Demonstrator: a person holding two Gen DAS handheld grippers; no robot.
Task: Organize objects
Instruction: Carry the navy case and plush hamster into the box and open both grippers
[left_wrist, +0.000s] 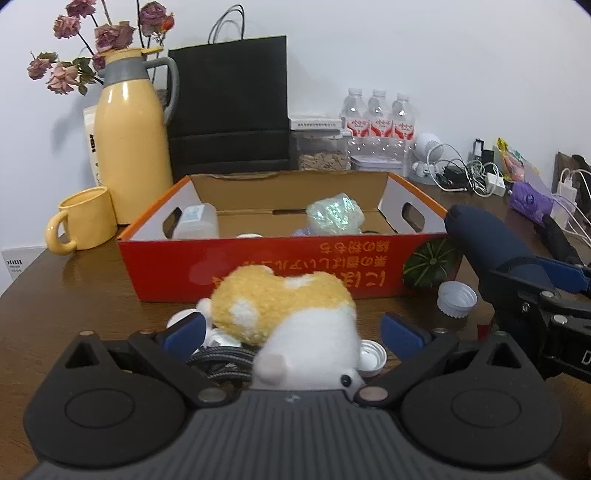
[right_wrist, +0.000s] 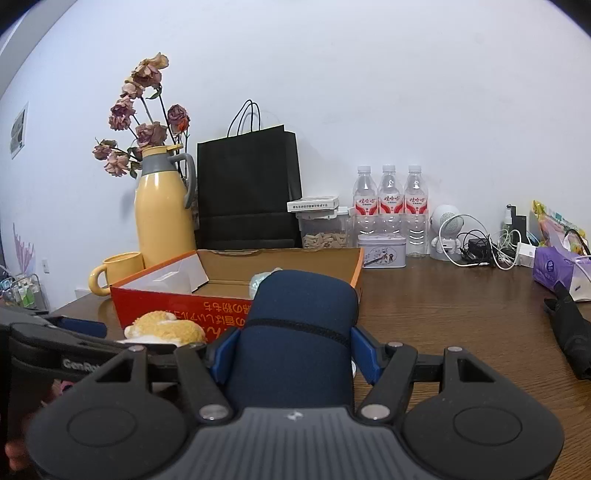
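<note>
L wrist view: left gripper (left_wrist: 291, 332) jaws wide open around a plush hamster (left_wrist: 291, 314), pads not touching it; plush lies on the tabletop (left_wrist: 74, 302) just in front of the red box (left_wrist: 277, 262), among white caps (left_wrist: 457, 298) and a cable (left_wrist: 218, 363), w/ a green squash (left_wrist: 430, 263) at the box's corner. R wrist view hides those bits but shows right gripper (right_wrist: 295, 347) jaws closed on a navy roll (right_wrist: 299, 325), box behind it.
</note>
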